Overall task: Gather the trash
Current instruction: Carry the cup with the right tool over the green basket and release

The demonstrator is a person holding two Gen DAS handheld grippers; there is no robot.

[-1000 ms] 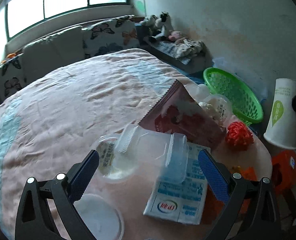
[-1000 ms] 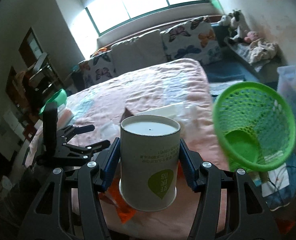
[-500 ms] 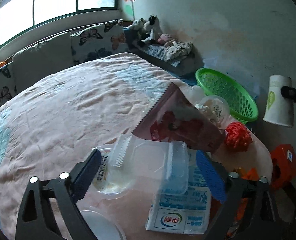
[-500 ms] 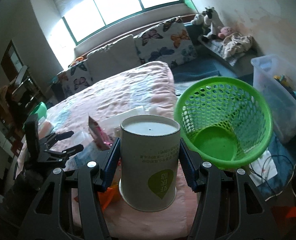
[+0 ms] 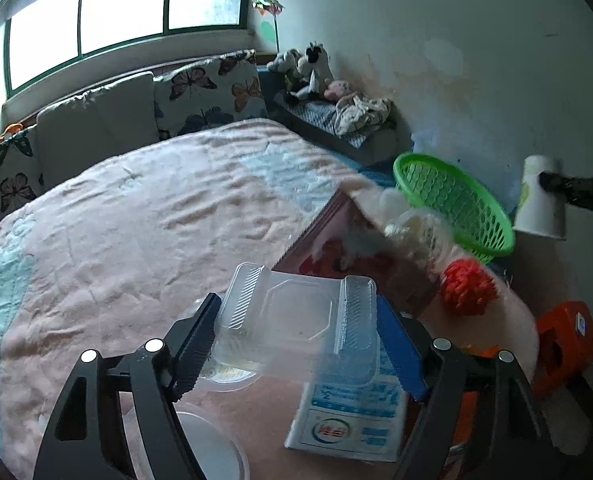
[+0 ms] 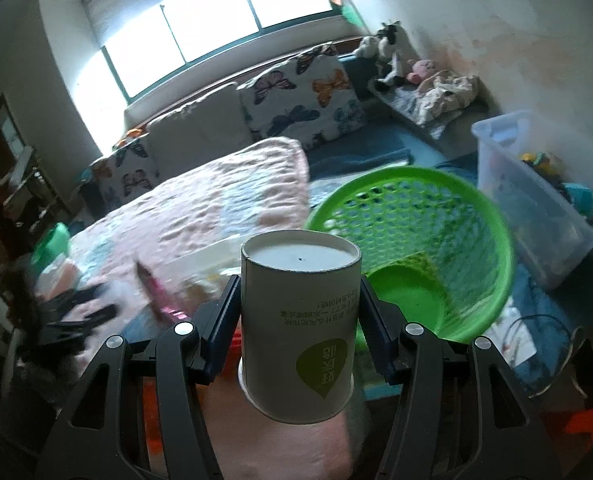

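My right claw (image 6: 298,328) is clamped on a paper cup (image 6: 298,320), held upside down with its flat base toward the camera and a green leaf mark on its side; both pads press against its walls. Just beyond the cup sits the green mesh basket (image 6: 468,216), mouth tilted toward me, off the corner of the pink quilt (image 6: 216,208). My left claw (image 5: 296,340) is closed around a clear plastic clamshell box (image 5: 296,316), one finger against each ribbed end; whether it is lifted off the bedding I cannot tell. Under and beside it lie a blue-and-white carton (image 5: 348,412) lying flat, a round clear lid (image 5: 212,452) at the lower edge, and a red snack packet (image 5: 352,252) propped up behind. A red net ball (image 5: 466,286) rests near the bed corner, with crumpled clear plastic (image 5: 416,232) just above it. From the left view the basket (image 5: 452,200) stands past the bed corner, and the cup (image 5: 540,200) hangs to its right, apart from it.
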